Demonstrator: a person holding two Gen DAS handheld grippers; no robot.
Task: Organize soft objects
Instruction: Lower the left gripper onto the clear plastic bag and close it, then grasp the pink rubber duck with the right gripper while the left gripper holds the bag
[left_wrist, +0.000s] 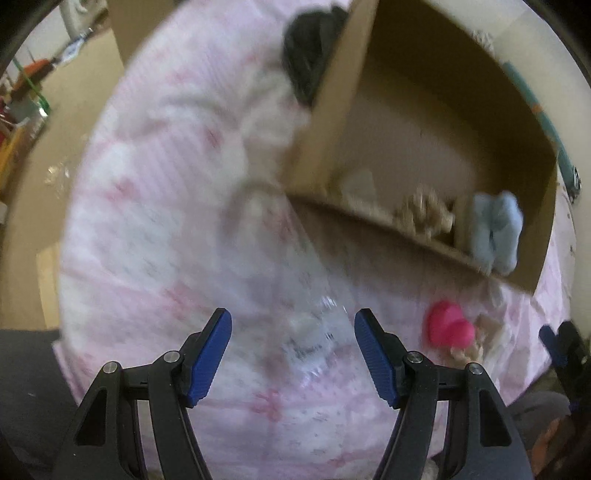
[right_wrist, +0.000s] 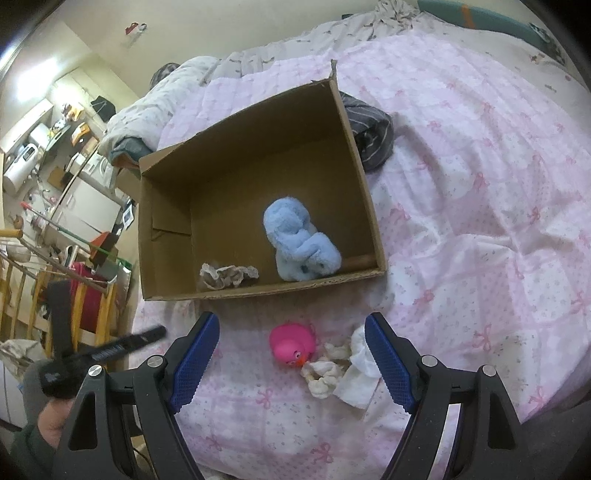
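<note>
My left gripper (left_wrist: 293, 354) hangs half open and empty over a clear packet (left_wrist: 314, 339) on the bed (right_wrist: 480, 221); I'd straddle it squarely. My right gripper (right_wrist: 291, 363), wide and empty, faces the pink duck (right_wrist: 291, 345), knotted rag (right_wrist: 325, 373) at its four o'clock. The box (right_wrist: 170, 206) at twelve holds the blue plush (right_wrist: 299, 243); its near wall blocks a low carry.

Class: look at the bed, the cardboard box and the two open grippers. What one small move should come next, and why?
Probably lower the right gripper onto the pink rubber duck. The duck lies on the pink quilt, outside the brown cardboard box that already holds the blue plush toy, and it sits between the open, empty jaws.
</note>
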